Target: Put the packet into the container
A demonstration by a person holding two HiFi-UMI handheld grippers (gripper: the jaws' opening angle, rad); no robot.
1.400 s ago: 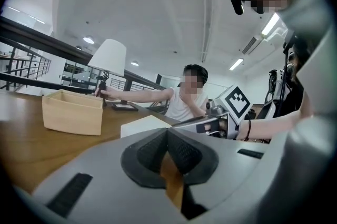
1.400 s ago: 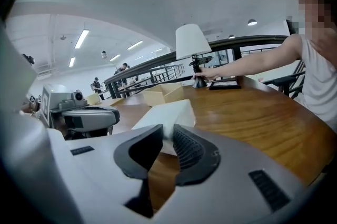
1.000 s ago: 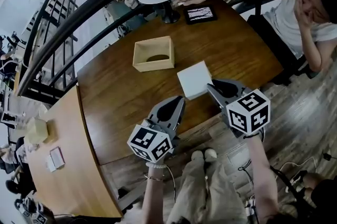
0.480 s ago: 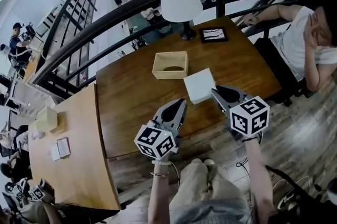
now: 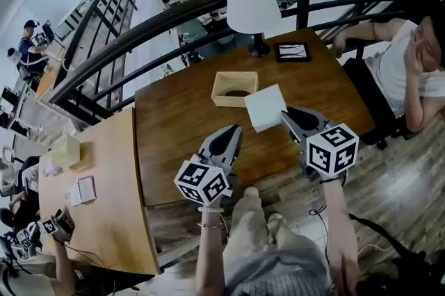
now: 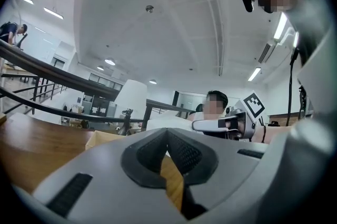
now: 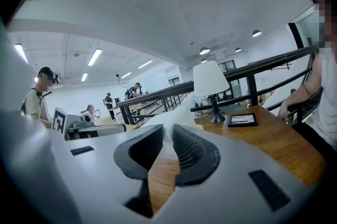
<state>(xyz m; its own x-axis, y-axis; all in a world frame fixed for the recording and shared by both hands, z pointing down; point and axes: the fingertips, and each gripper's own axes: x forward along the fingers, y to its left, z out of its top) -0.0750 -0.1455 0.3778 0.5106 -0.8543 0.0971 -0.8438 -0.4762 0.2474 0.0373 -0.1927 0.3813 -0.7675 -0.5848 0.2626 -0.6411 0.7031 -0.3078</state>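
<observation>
My right tongs pinch the edge of the white packet. The packet is just beside the wooden container, and I can't tell if it rests on the table. In the right gripper view, only a white bit pokes up between the jaws. My left tongs are closed on nothing, and they hide most of the container in the left gripper view.
</observation>
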